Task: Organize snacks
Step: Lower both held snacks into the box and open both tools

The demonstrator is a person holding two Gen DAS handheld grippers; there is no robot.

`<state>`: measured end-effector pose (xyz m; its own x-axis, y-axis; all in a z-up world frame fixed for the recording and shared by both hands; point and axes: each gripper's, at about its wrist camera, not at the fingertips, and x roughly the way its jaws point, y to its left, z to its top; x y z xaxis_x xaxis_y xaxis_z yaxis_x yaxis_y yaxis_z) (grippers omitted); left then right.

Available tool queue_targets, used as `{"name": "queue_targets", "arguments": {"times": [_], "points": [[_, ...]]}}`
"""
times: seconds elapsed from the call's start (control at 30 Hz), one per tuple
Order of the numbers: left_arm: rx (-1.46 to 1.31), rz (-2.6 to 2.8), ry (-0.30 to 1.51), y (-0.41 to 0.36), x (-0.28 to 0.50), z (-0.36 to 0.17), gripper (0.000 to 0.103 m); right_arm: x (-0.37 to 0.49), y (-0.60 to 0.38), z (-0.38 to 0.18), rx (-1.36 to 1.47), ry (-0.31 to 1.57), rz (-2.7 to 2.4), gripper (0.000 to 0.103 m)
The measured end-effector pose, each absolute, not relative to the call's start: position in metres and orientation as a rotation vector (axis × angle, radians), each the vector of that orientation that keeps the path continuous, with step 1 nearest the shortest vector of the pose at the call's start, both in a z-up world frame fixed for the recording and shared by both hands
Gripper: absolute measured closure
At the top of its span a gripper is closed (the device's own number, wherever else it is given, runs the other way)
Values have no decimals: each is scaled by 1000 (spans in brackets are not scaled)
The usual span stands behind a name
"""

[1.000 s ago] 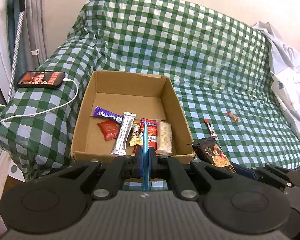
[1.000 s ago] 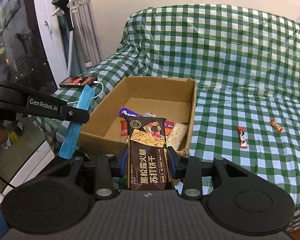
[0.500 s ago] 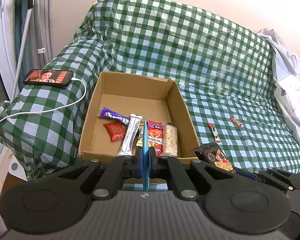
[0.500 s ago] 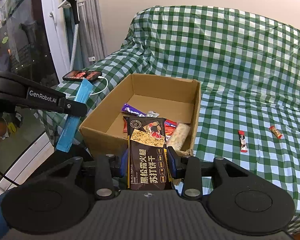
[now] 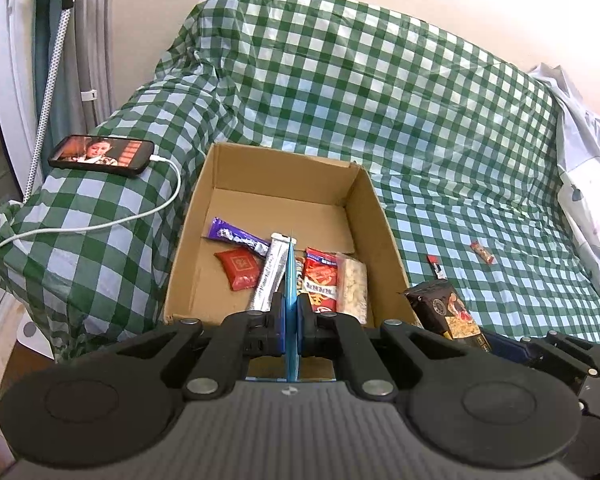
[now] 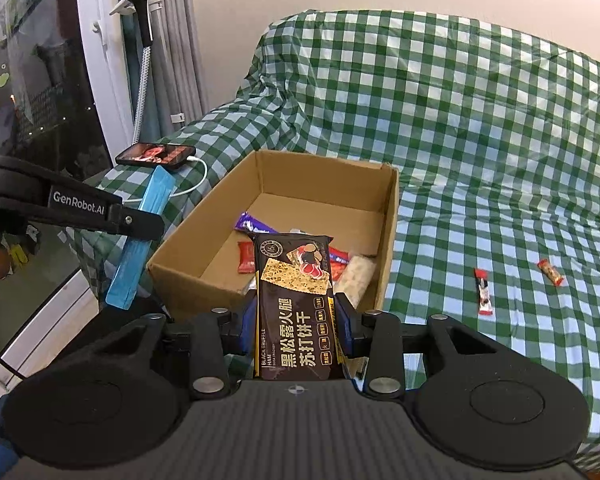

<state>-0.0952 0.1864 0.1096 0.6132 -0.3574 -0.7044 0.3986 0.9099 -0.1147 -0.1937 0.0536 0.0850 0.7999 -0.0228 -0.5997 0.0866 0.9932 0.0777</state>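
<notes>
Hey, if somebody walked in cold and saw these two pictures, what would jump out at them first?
Probably the green checked cover draped over the sofa, with an open cardboard box of snack packets sitting on it. Next, the two loaded grippers in front of the box: the right gripper clamps a black cracker packet, and the left gripper pinches a thin blue packet. A lit phone charges on the armrest.
</notes>
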Motion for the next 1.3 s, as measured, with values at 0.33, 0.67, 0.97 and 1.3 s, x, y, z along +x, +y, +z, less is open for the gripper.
{"name": "queue_targets", "arguments": {"times": [0.33, 0.67, 0.97, 1.3], "points": [[46, -401, 778, 179, -54, 112, 98, -160, 46, 85, 97, 649, -33, 62], [69, -365, 810, 162, 3, 100, 98, -103, 19, 76, 137, 662, -28, 62], [95, -354, 860, 139, 46, 74, 98, -56, 5, 55, 203, 704, -29, 62], [123, -340, 911, 127, 80, 43, 98, -17, -10, 27, 235, 763, -53, 62]]}}
